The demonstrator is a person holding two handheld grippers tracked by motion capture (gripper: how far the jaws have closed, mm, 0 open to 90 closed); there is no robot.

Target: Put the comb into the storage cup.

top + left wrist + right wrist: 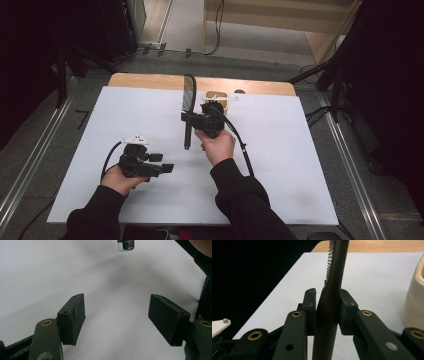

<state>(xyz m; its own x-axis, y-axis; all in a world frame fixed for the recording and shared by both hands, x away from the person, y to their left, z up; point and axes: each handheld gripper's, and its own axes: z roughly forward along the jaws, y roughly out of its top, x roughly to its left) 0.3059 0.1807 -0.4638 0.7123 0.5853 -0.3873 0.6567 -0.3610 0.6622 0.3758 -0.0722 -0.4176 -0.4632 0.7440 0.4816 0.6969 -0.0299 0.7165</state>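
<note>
The right gripper is clamped on the handle of a long dark brush, a bottle-brush type with short bristles along the upper shaft. In the right gripper view both pads press on the handle from either side. In the high view the brush runs lengthwise over the white table, bristle end toward the far edge and the metal-tipped lower end toward the person.

The left gripper sits low over the table at the near left, well apart from the brush. Its jaws stand wide with nothing between them; its own view shows bare table between the 2 pads.

Step in hand, as a judgement: the brush appears to have passed to 1 gripper, and the right now carries it alone. The probable destination is the cream container at the far edge of the table, just beyond the right gripper.

Next move requirements:
1. Keep the clamp firm; the handle is round and could rotate or slip between the pads.
2. Align 1 end of the brush over the container opening before lowering.

Obstructions: the right gripper's cable trails across the table beside the forearm and could drag. The container looks light and may tip if struck by the brush.
</note>
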